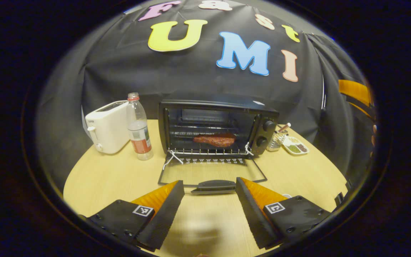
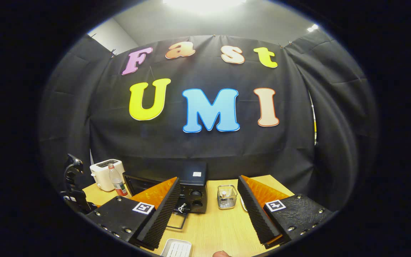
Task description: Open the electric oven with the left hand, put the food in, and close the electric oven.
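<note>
The black electric oven (image 1: 262, 117) stands at the back of the round wooden table with its glass door (image 1: 212, 173) folded down flat. A reddish-brown piece of meat (image 1: 215, 139) lies on the wire rack inside. My left gripper (image 1: 209, 191) is open, its fingers on either side of the door's black handle (image 1: 214, 185), just short of it. In the right gripper view, my right gripper (image 2: 209, 200) is open and held high over the table's right part, nothing between its fingers. The oven (image 2: 193, 187) sits beyond its left finger.
A white toaster (image 1: 107, 130) and a plastic bottle (image 1: 139, 128) stand left of the oven. A wire holder (image 1: 276, 141) and a small dish of spices (image 1: 295, 145) sit to its right. A white tray (image 2: 177, 248) lies near the table's front edge. The other gripper (image 2: 72, 185) shows at far left.
</note>
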A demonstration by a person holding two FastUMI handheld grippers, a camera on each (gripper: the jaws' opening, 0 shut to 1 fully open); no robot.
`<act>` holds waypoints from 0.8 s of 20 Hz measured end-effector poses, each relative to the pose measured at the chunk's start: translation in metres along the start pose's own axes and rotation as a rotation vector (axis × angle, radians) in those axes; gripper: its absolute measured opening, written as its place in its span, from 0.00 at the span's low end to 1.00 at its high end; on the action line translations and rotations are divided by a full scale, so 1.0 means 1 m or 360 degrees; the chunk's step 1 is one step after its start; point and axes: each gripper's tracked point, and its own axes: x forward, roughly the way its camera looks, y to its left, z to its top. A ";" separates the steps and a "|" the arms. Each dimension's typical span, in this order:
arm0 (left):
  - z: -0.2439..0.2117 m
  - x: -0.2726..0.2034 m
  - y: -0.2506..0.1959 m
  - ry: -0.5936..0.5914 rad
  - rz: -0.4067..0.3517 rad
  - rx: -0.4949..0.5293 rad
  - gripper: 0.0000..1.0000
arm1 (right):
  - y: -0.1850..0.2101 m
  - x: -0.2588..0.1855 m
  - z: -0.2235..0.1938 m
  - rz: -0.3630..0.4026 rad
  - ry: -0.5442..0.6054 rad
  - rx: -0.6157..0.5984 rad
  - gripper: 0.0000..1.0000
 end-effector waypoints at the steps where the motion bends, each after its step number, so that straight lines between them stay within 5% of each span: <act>1: -0.006 0.006 -0.003 0.0035 -0.0012 0.0008 1.00 | -0.008 -0.003 0.001 -0.0033 -0.0002 0.0002 0.98; 9: -0.051 0.048 -0.019 0.0287 -0.0071 0.0027 0.98 | -0.055 -0.031 0.002 -0.0255 0.0010 -0.0011 0.98; 16: -0.077 0.073 -0.017 0.0425 -0.0034 0.0034 0.98 | -0.072 -0.044 -0.007 -0.0328 0.0064 -0.0018 0.98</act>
